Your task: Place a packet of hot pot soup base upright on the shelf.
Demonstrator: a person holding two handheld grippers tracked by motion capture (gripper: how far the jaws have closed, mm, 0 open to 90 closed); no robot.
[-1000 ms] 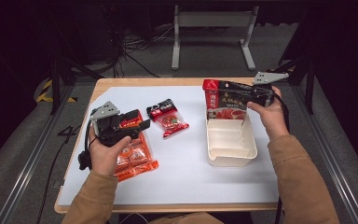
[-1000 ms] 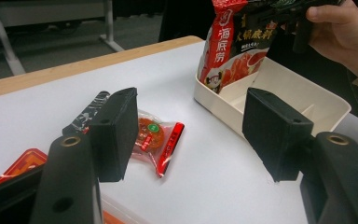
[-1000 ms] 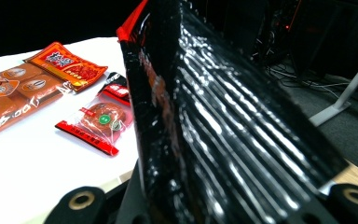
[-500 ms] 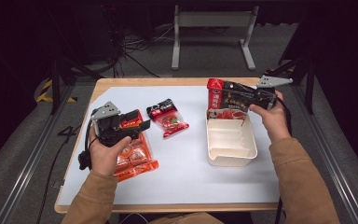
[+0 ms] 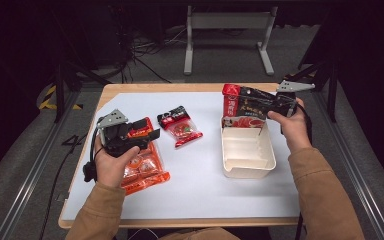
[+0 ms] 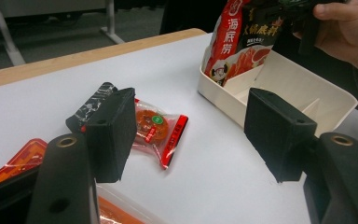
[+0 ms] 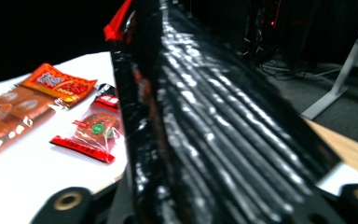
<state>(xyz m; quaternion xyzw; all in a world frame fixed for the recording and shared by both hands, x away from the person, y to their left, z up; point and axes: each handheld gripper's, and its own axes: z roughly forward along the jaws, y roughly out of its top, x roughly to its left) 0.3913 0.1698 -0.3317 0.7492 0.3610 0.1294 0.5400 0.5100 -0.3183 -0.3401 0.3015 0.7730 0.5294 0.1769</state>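
A red-and-black sauce pouch (image 5: pixel 240 102) (image 6: pixel 242 42) stands with its lower edge in the far end of a white divided box (image 5: pixel 247 165) (image 6: pixel 307 88). My right gripper (image 5: pixel 257 106) reaches across its top from the right. Its jaws have just been opening, and the glossy pouch (image 7: pixel 205 116) still lies between them. My left gripper (image 5: pixel 150 135) (image 6: pixel 191 126) hovers open and empty over an orange snack packet (image 5: pixel 142 170) at the left. A small black-and-red sweet packet (image 5: pixel 180 127) (image 6: pixel 156 128) (image 7: pixel 93 130) lies mid-table.
A second orange-red packet (image 7: pixel 58 81) lies under the left gripper's body. A white sheet (image 5: pixel 205 195) covers the wooden table (image 5: pixel 180 87). A metal stand (image 5: pixel 225 30) and cables are on the floor beyond the far edge.
The right hand has shifted slightly to the right along the pouch, which stays at the box's far end. The left hand and the packets have not moved.
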